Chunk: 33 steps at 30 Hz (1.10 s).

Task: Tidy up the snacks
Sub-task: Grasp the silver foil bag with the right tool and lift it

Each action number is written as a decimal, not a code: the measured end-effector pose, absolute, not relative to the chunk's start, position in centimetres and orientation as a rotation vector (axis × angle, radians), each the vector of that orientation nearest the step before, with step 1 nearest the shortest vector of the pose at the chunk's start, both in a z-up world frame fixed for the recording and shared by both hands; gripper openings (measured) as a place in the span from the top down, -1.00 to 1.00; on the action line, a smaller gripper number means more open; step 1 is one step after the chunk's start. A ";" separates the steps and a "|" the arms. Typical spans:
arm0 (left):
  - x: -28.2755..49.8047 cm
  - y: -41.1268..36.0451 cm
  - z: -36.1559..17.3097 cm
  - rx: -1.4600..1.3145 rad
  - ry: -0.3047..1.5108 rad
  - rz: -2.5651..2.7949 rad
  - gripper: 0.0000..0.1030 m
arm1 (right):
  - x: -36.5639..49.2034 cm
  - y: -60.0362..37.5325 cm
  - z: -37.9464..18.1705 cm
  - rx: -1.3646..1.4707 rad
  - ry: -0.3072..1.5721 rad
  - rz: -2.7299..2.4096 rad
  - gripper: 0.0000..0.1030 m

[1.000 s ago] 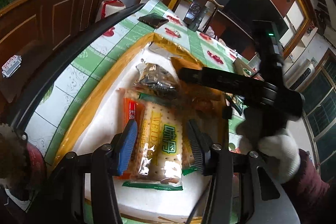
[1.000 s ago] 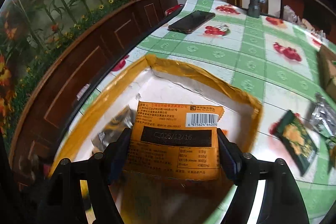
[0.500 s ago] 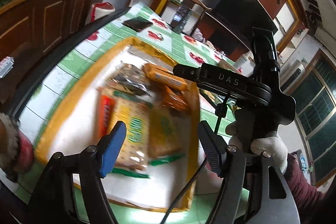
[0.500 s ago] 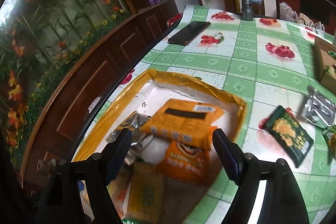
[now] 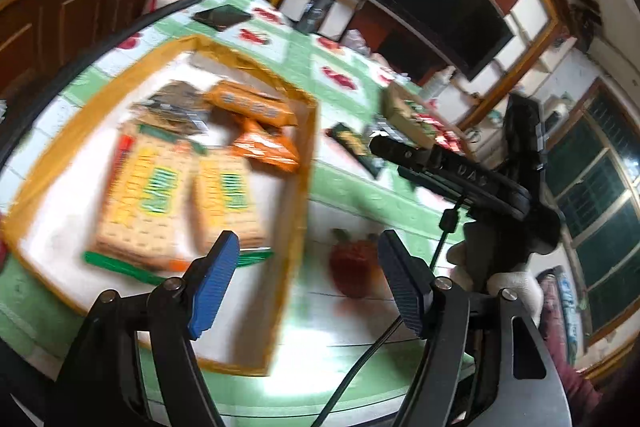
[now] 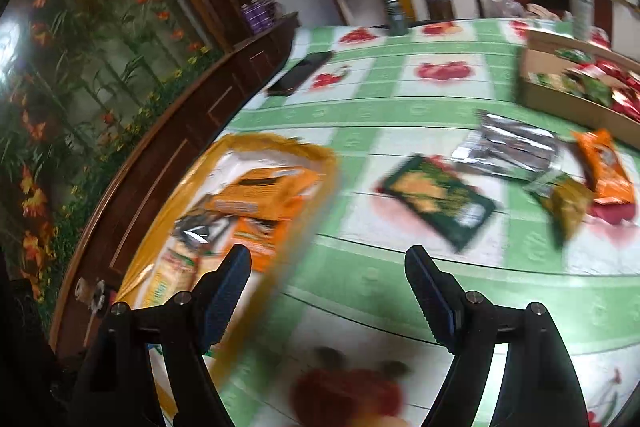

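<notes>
Both my tools are empty right now: the left tool [image 5: 304,291] has its jaws apart with nothing between them, and the right tool [image 6: 328,299] is spread wide over bare counter [image 6: 400,115], the one with the green-and-white checked cloth with red fruit prints. The shallow yellow-rimmed cardboard tray [image 6: 276,143] already holds a bunch of packets and sits off at about 10 o'clock from my right tool, so that side looks sorted. What's left loose is over at 1 to 2 o'clock: a flat dark green snack packet with a yellow picture [image 6: 440,201], a crinkly silver foil pouch [image 6: 508,147] just beyond it, and an orange packet [image 6: 604,167] further right. The green one looks like my next pick. It's nearest my right tool, well apart from the left, and its long axis runs diagonally from about 10 to 4 o'clock, so I reckon I'd need to roll the wrist to pinch across the short side. Everything's a bit blurry though.
</notes>
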State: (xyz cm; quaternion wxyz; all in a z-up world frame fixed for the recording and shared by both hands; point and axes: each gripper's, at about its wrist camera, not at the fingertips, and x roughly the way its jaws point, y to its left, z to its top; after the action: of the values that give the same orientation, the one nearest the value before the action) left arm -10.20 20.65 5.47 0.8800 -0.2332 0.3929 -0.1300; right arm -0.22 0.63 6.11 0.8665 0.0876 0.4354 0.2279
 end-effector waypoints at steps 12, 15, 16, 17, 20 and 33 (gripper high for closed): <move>-9.4 16.8 5.0 -0.575 0.884 -0.419 -0.38 | 0.7 -13.5 5.5 0.314 0.877 0.224 -0.60; -9.1 16.2 4.7 -0.573 0.897 -0.427 -0.38 | 1.4 -16.2 5.1 0.342 0.874 0.161 -0.61; -9.2 16.2 4.5 -0.573 0.901 -0.428 -0.38 | 1.7 -16.6 4.9 0.348 0.874 0.149 -0.61; -9.1 16.1 4.4 -0.576 0.906 -0.431 -0.38 | 2.1 -17.1 4.9 0.351 0.874 0.136 -0.61; -8.9 16.1 4.0 -0.577 0.917 -0.436 -0.38 | 3.3 -17.0 4.9 0.340 0.876 0.130 -0.61; -8.9 15.8 3.6 -0.520 0.936 -0.434 -0.38 | 13.6 -10.3 4.0 0.250 0.947 0.167 -0.61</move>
State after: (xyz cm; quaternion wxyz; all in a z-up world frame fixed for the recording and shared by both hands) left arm -8.93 15.84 3.58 0.8377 -0.2458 0.4423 -0.2052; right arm 13.55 -10.32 3.97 0.8791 0.1198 0.4543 0.0803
